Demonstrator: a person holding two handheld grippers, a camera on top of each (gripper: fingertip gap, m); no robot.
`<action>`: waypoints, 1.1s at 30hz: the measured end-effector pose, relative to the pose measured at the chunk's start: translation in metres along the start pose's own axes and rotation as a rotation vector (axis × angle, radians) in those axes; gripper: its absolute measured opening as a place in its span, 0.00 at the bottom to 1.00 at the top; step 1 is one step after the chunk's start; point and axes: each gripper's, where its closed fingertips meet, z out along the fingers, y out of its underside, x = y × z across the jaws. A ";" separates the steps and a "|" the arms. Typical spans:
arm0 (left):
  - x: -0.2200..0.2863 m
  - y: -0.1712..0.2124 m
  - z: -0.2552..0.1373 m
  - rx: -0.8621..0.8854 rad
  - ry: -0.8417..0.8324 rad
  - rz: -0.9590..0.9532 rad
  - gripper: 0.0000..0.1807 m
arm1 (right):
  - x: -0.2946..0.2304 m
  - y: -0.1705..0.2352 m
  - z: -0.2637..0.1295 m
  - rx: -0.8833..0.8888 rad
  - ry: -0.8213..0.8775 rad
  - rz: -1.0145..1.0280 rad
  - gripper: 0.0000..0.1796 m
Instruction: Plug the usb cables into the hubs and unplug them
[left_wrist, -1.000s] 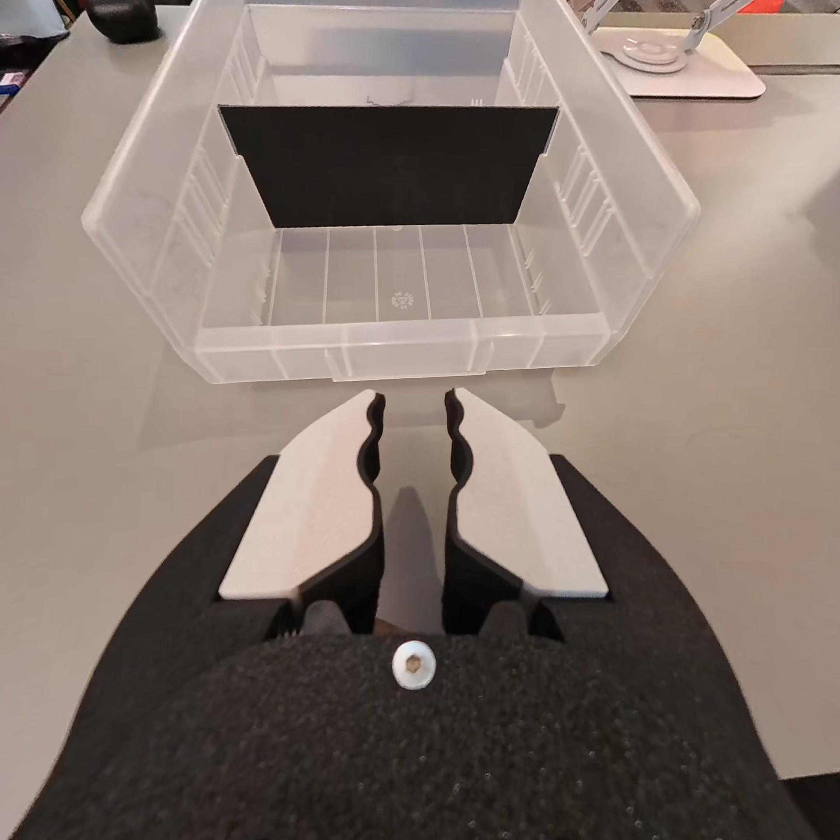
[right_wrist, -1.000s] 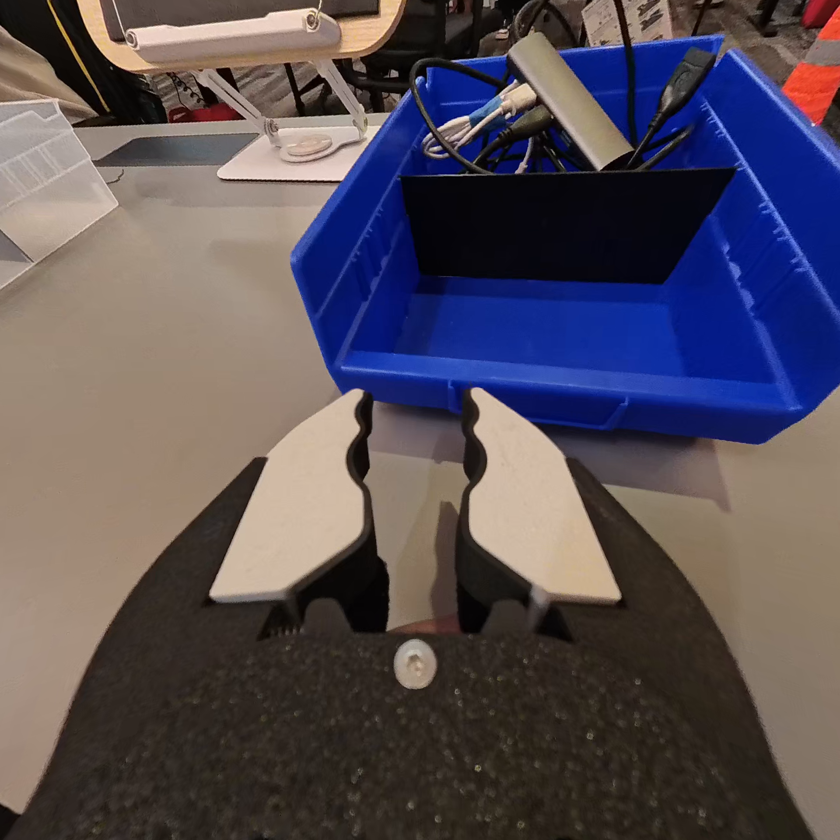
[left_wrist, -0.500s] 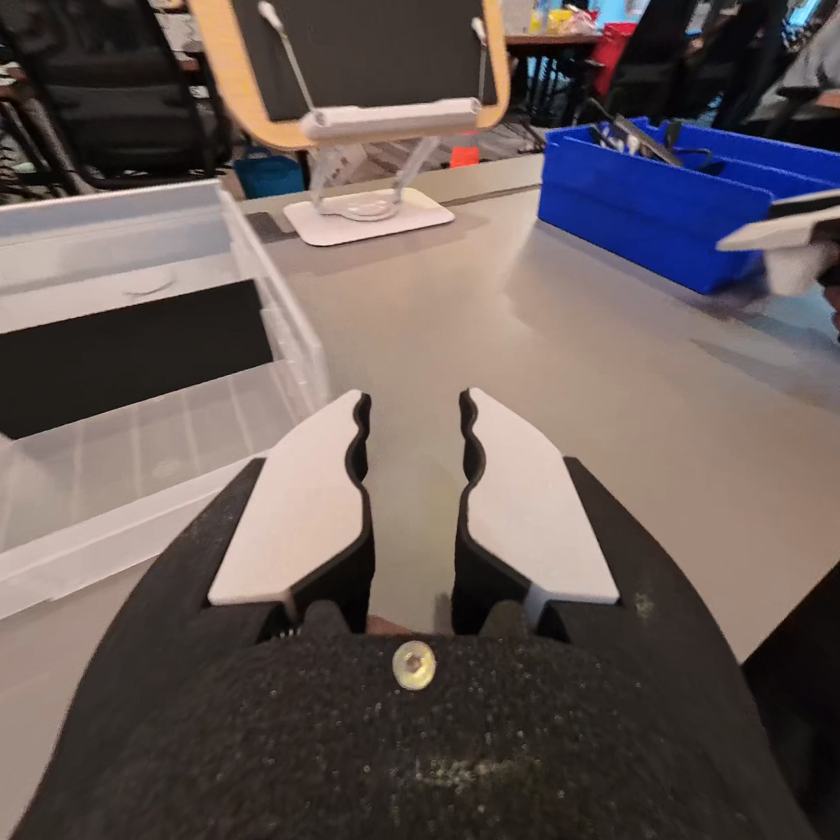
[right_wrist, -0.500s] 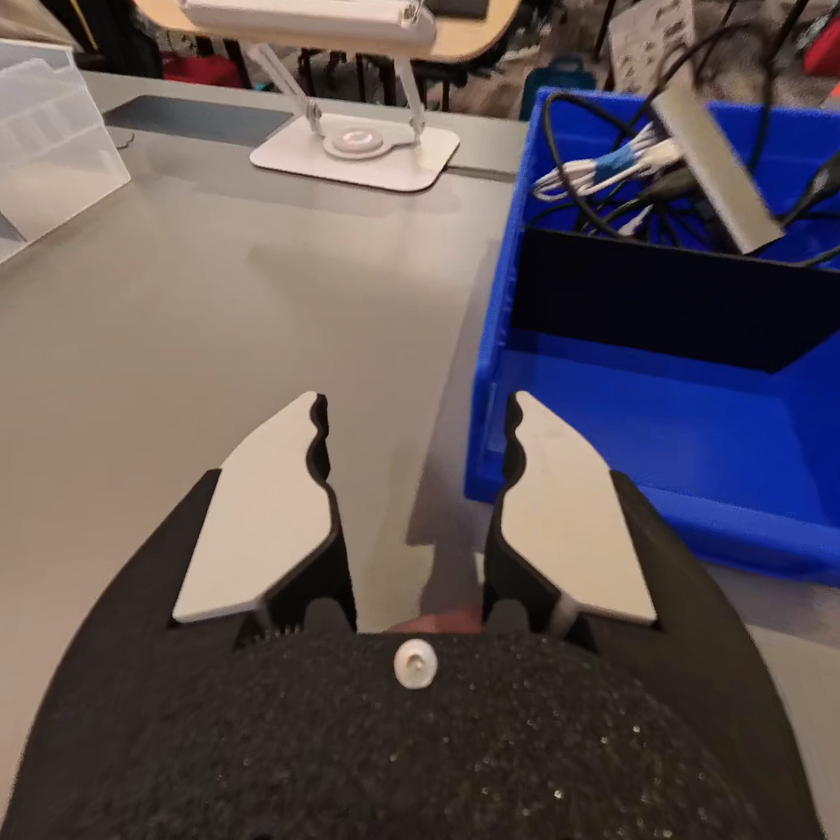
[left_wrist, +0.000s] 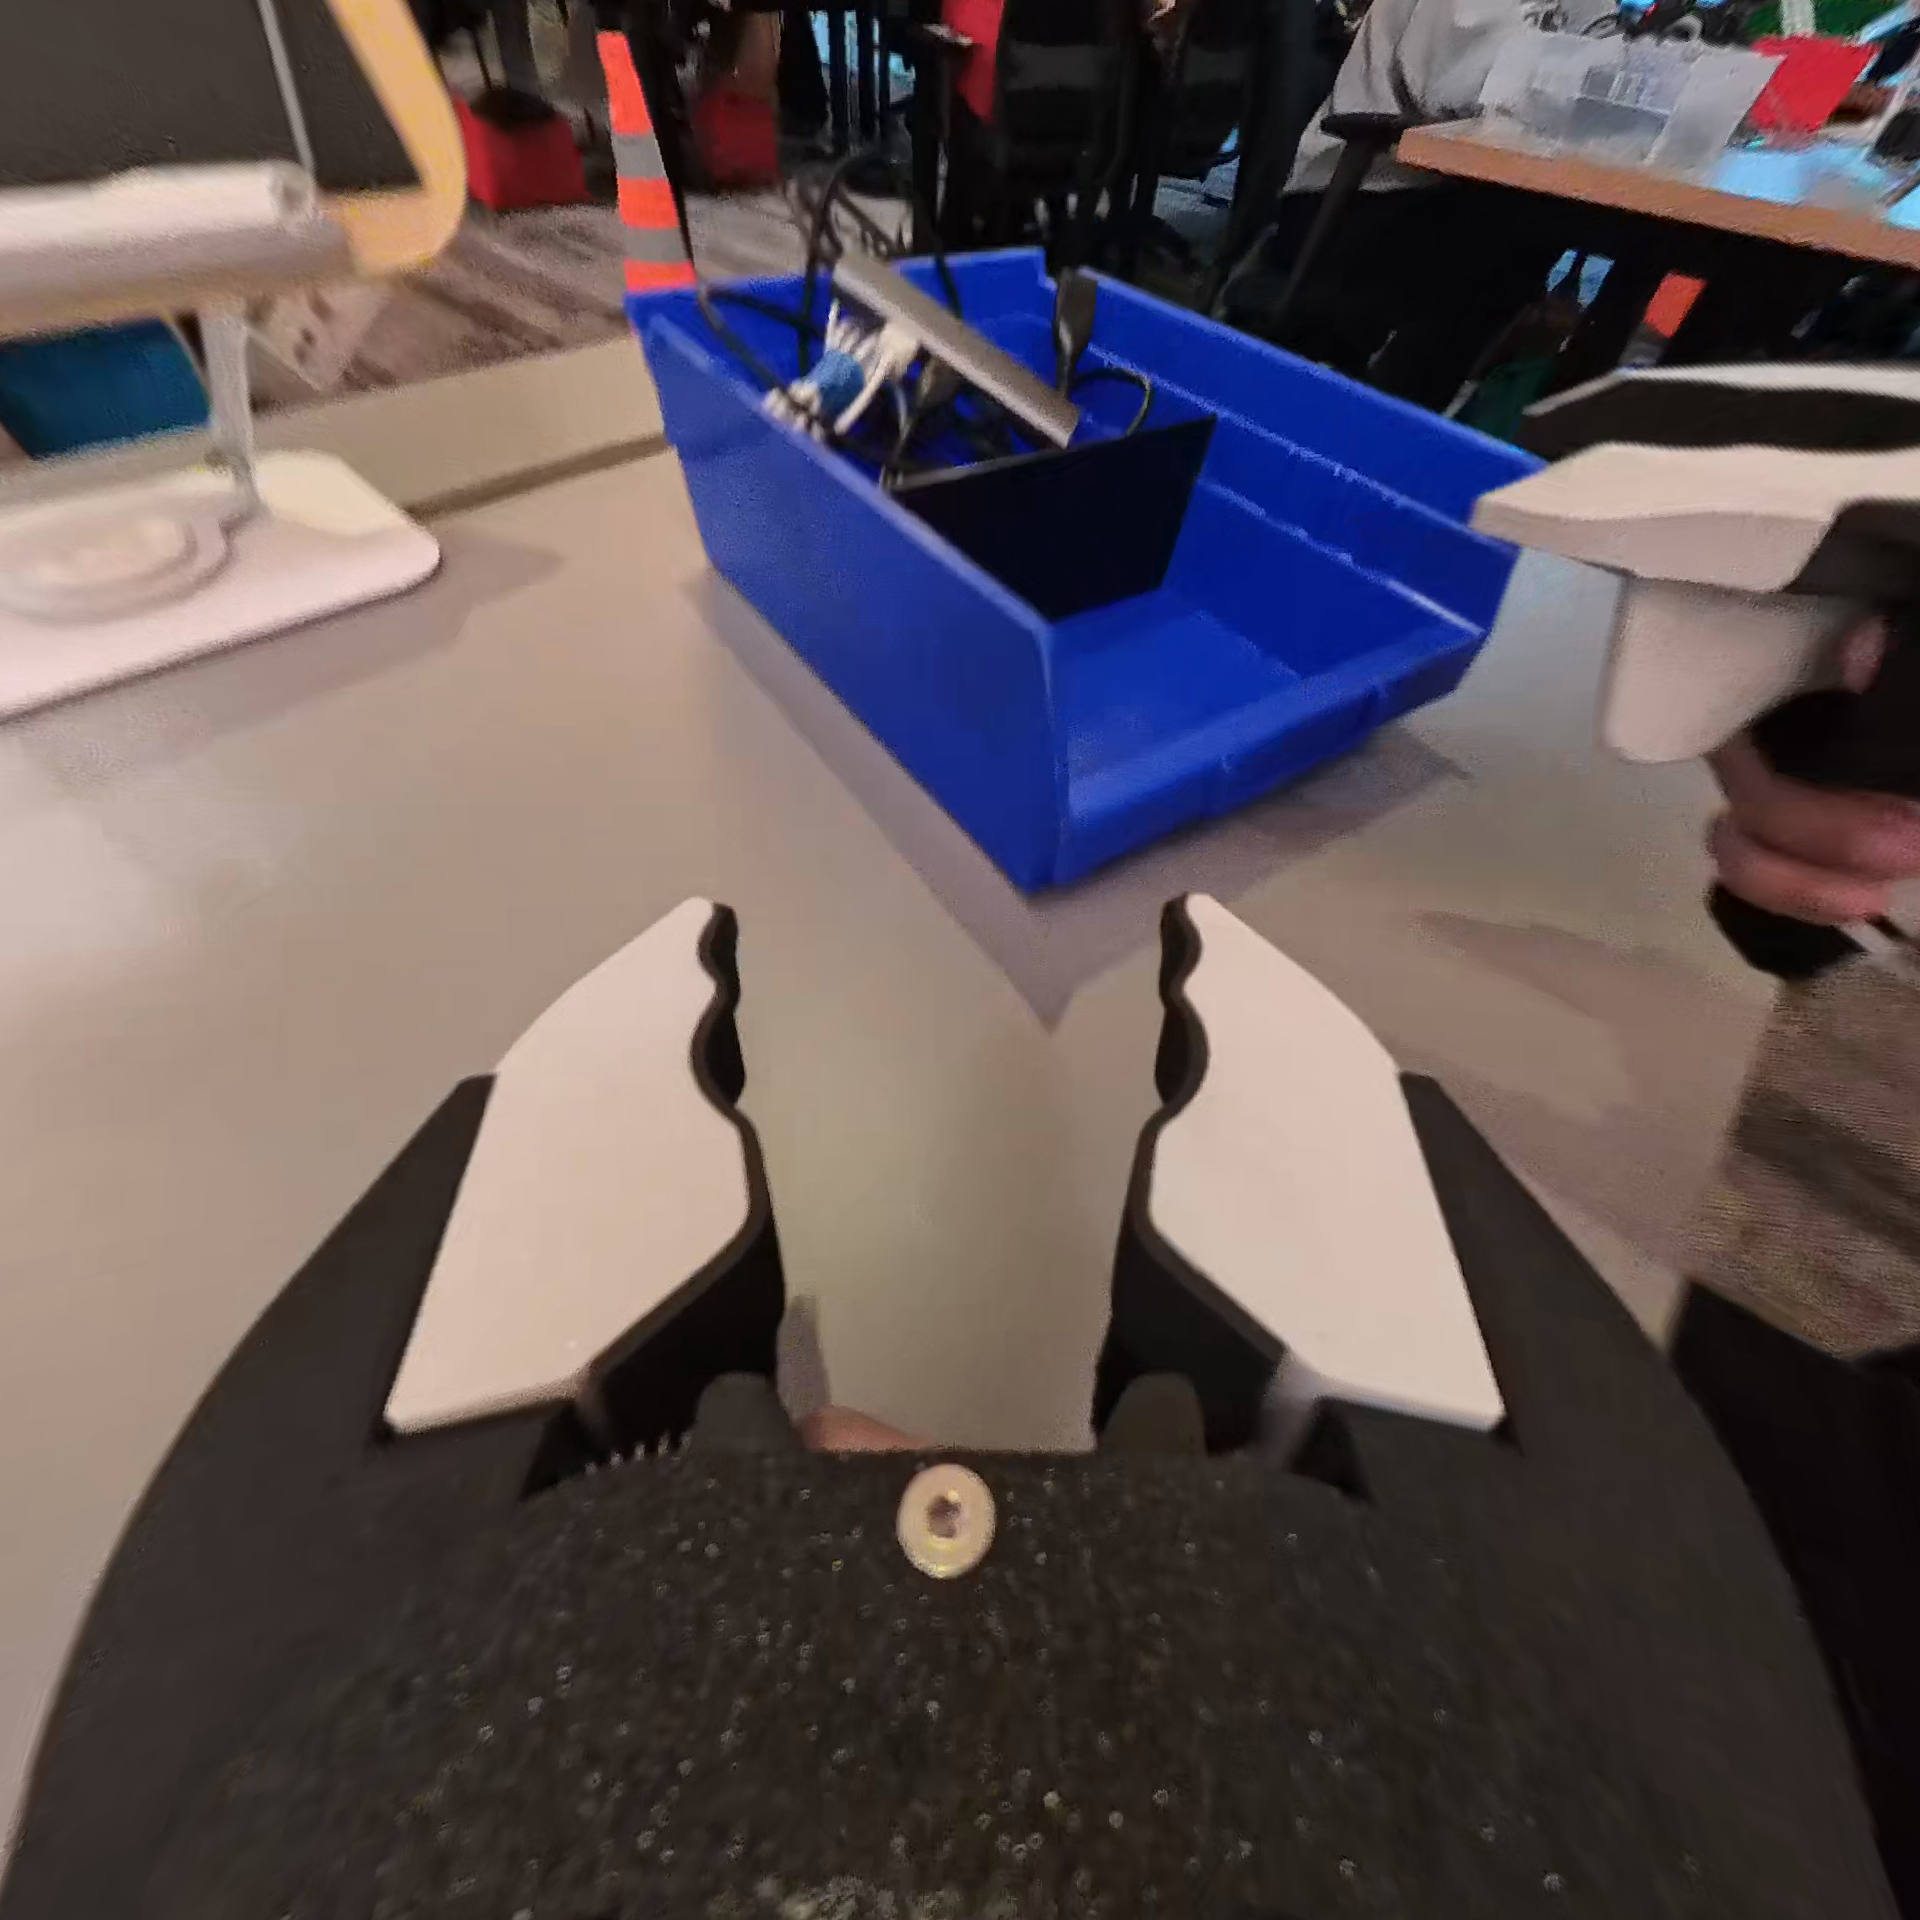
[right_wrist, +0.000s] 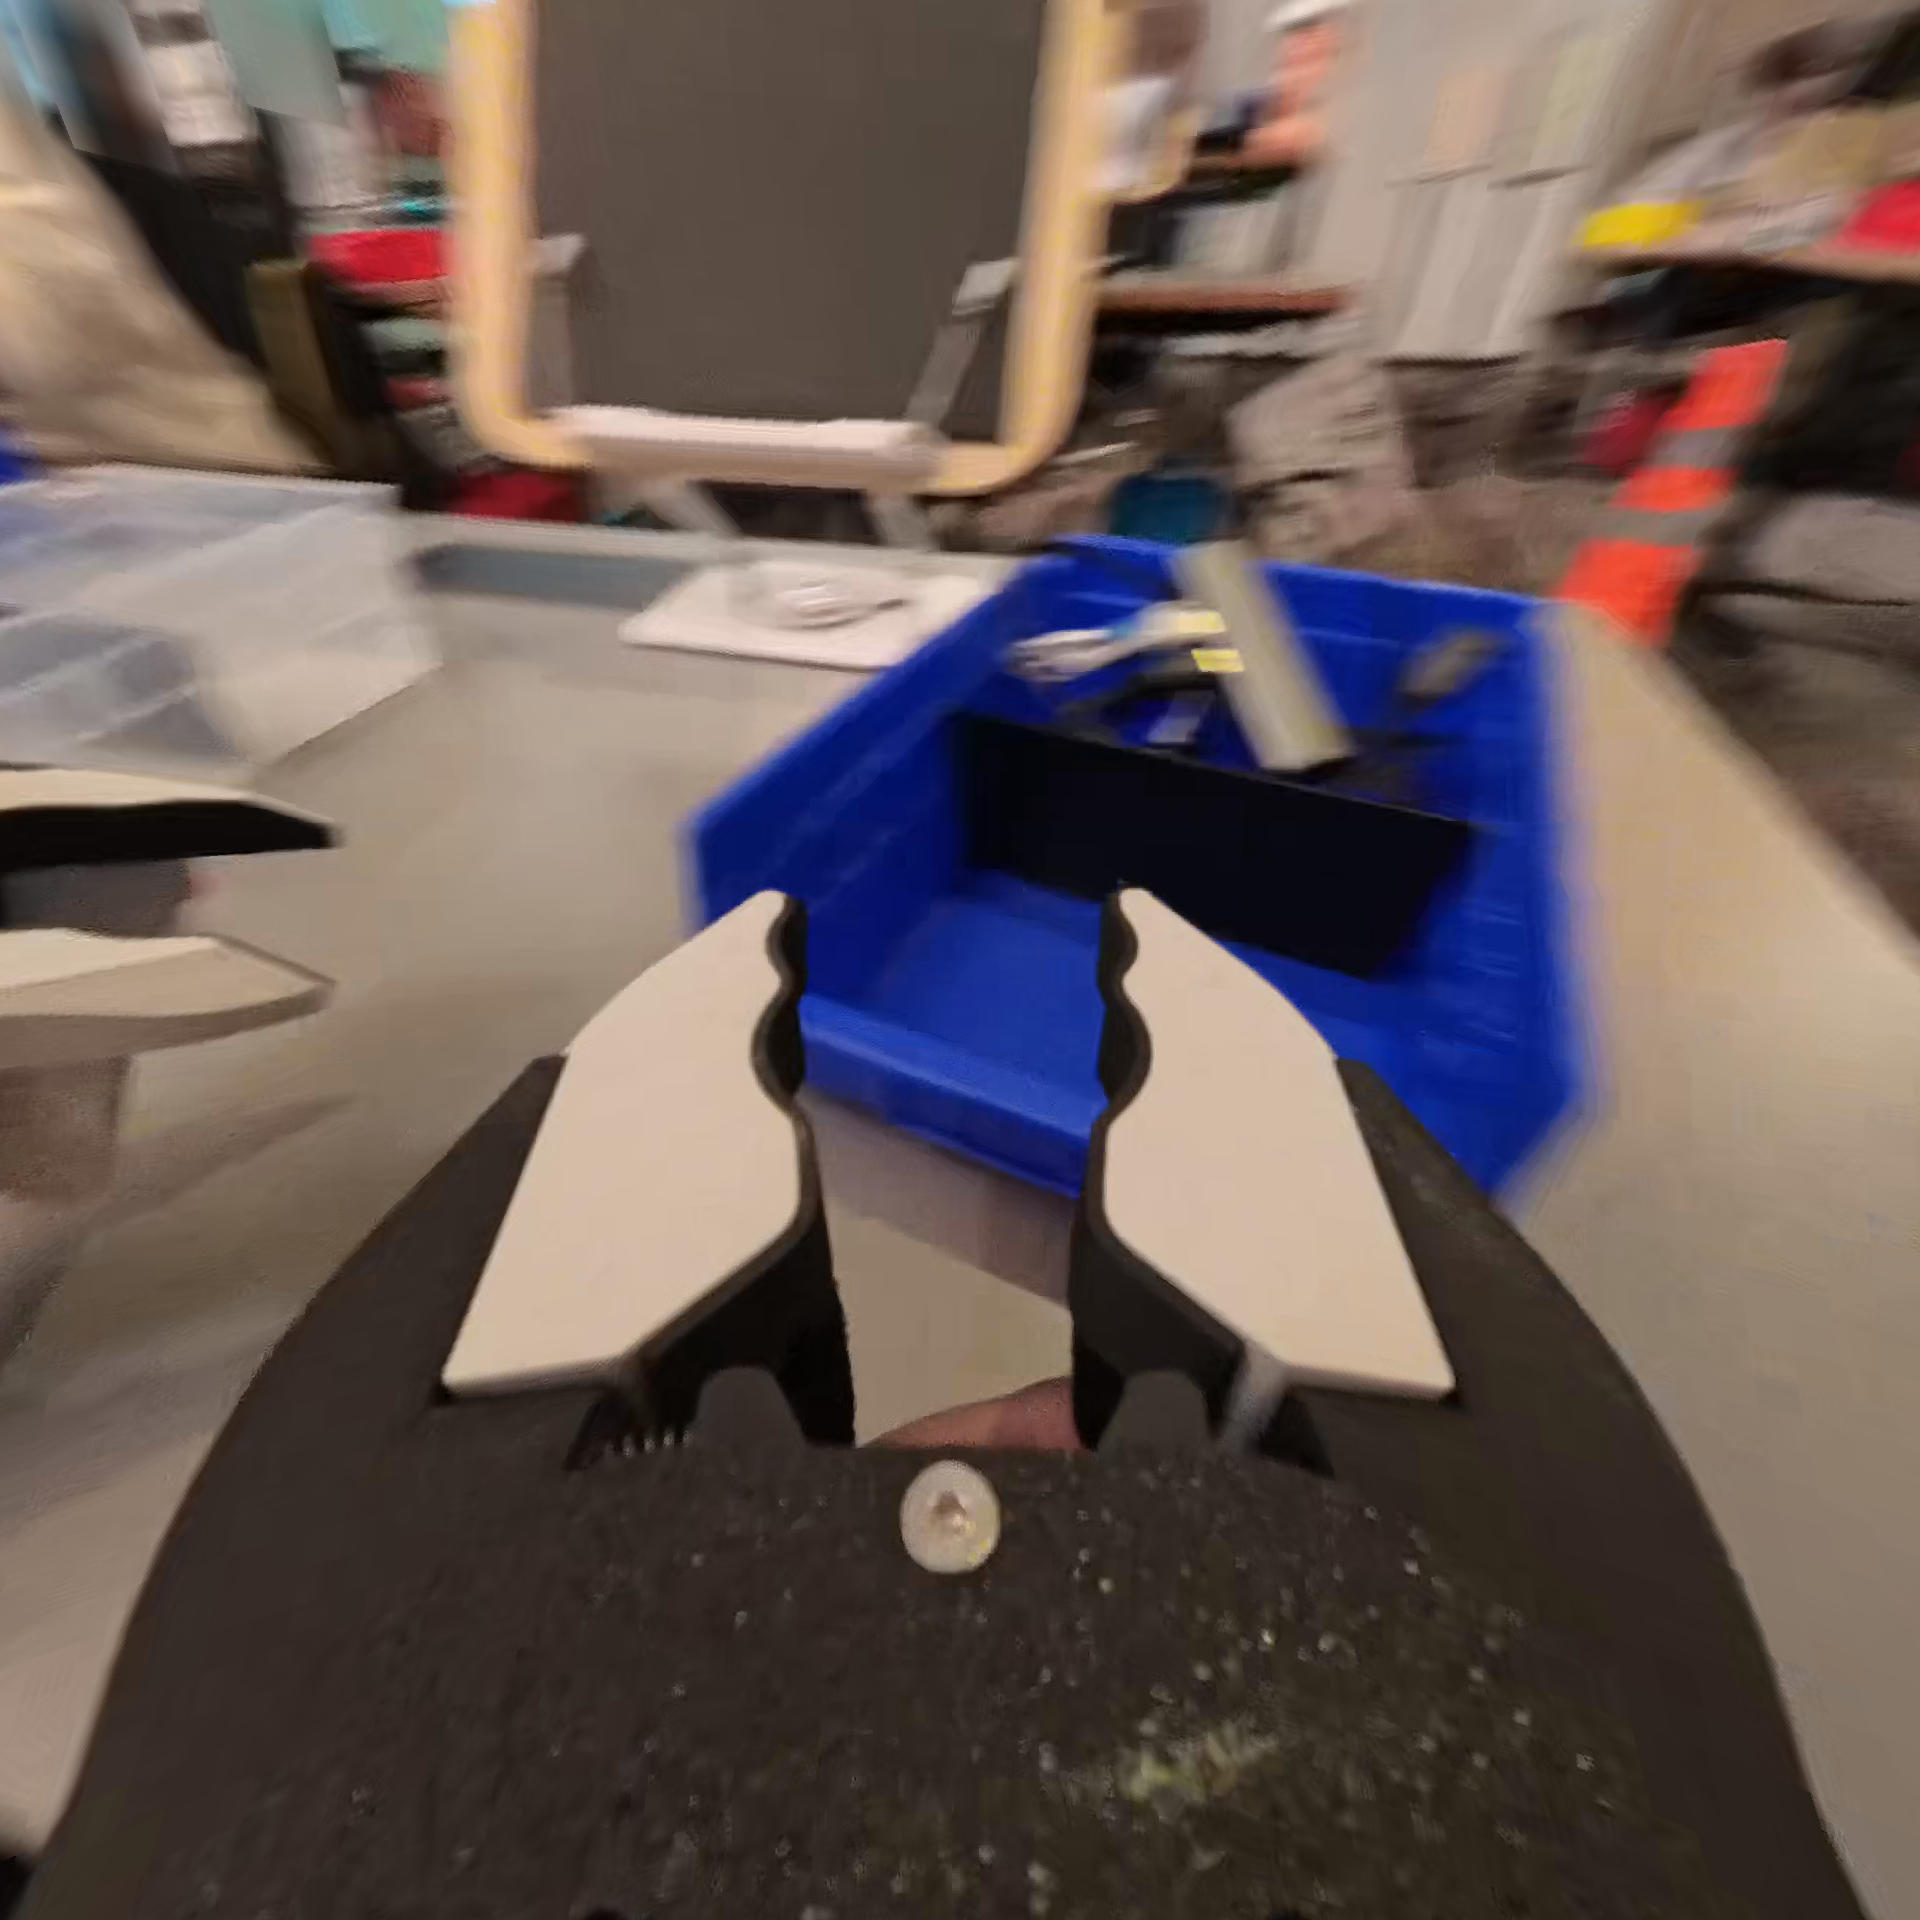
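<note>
While both grippers face the blue plastic bin (left_wrist: 894, 665) | left gripper (left_wrist: 948, 914) fingers released, empty | right gripper (right_wrist: 951, 914) likewise | grey metal hub (left_wrist: 961, 348) and cables (left_wrist: 831, 379) behind the bin's black divider (left_wrist: 1060, 520), likely awaiting pickup

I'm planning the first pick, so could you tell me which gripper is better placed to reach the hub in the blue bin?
Probably the right gripper: open, it points into the blue bin, toward the hub. The left gripper, also open, sits back over bare table.
</note>
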 end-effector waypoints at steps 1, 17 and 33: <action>0.003 -0.009 0.017 0.008 -0.012 0.029 0.43 | 0.027 0.003 -0.006 0.013 0.125 0.010 0.29; -0.028 0.007 0.054 -0.132 -0.262 -0.109 0.04 | 0.056 0.039 0.019 -0.154 0.337 0.039 0.01; -0.148 0.019 -0.100 -0.031 -0.478 -0.255 0.19 | -0.124 0.035 0.095 -0.203 -0.071 -0.035 0.05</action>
